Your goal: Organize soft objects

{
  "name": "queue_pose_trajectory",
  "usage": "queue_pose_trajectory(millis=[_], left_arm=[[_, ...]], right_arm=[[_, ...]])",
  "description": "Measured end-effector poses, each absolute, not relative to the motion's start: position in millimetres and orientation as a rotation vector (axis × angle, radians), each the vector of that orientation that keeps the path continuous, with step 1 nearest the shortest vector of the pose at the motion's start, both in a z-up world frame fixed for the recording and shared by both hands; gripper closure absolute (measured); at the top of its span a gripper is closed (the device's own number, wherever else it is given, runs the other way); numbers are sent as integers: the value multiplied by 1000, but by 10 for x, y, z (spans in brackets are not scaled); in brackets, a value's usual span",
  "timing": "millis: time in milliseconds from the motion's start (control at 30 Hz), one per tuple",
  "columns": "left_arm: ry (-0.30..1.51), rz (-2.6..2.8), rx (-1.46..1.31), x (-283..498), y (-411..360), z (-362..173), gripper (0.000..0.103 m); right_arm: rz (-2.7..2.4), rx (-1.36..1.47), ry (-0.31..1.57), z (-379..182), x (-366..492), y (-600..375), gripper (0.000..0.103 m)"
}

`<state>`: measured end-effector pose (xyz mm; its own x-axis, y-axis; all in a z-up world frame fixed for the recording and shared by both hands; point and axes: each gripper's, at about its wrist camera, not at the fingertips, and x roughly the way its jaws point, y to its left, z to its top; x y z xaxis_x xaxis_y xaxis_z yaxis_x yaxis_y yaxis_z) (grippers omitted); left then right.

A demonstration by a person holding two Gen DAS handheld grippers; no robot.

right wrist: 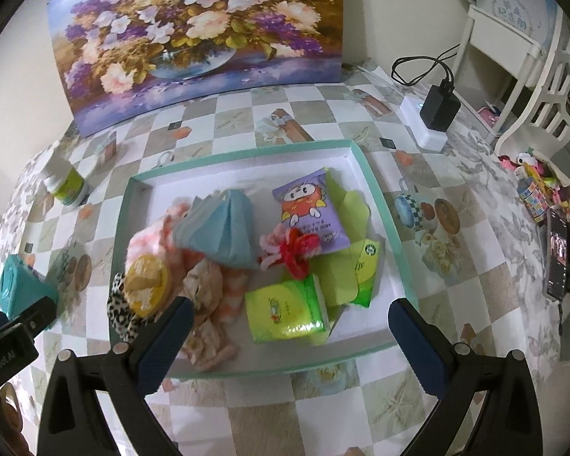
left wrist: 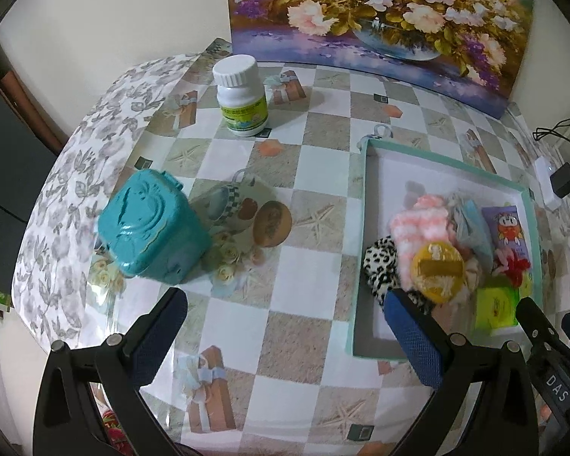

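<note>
Both hand-held grippers hover above a table point(left wrist: 315, 266) covered with a checked, printed cloth, and both stand with their blue-padded fingers spread wide and nothing between them. The left gripper point(left wrist: 285, 326) sits over bare cloth between a teal plastic box point(left wrist: 152, 231) on its left and a shallow teal-rimmed tray point(left wrist: 364, 205) on its right; its right finger overlaps the tray's near corner in the view. The right gripper point(right wrist: 288, 326) hangs over the near edge of that tray point(right wrist: 376, 197), its fingers framing the pile inside. The soft things all lie within the tray, bunched toward its near half: a pink and white fuzzy cloth point(right wrist: 148, 239), a folded blue-grey cloth point(right wrist: 228, 228) lying over it, a leopard-print scrunchie point(right wrist: 121, 311) at the left edge, a pale floral fabric piece point(right wrist: 205, 304), and a red and pink knitted flower point(right wrist: 292, 250). Mixed in with them are a round yellow tin point(right wrist: 148, 285), a green tissue pack point(right wrist: 285, 311), a second green packet point(right wrist: 364, 269) and a purple cartoon-printed pouch point(right wrist: 307, 209). A white pill bottle point(left wrist: 241, 95) with a green label stands upright on the cloth well behind the teal box. A flower painting point(left wrist: 380, 19) leans against the wall at the back of the table, and a black charger point(right wrist: 439, 108) plugged into a white block sits near the far right corner
</note>
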<state>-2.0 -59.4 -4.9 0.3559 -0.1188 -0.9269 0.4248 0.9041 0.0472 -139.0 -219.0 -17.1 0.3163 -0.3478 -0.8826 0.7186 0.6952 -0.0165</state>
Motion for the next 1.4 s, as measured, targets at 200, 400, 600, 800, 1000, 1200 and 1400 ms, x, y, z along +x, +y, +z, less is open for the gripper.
queue_pose_trajectory(millis=[200, 400, 600, 800, 1000, 1200, 1400], left_arm=[[1182, -360, 298, -127, -455, -88, 0], [1184, -355, 296, -188, -342, -95, 0], [1168, -363, 297, -239, -238, -61, 0], [1153, -355, 314, -309, -162, -70, 0], [1163, -364, 294, -336, -84, -77, 0], [1170, -369, 291, -333, -81, -90, 0], [1169, -377, 302, -336, -103, -100, 0]], right_arm=[[-714, 408, 1028, -168, -1463, -2059, 0], [-703, 398, 1027, -175, -1531, -1966, 0], [-699, 380, 1025, -177, -1576, -1879, 0], [-693, 364, 1025, -177, -1607, -1808, 0], [-687, 351, 1022, -172, -1631, -1754, 0], [-684, 345, 1022, -169, -1624, -1749, 0], [-674, 340, 1022, -171, -1604, -1741, 0]])
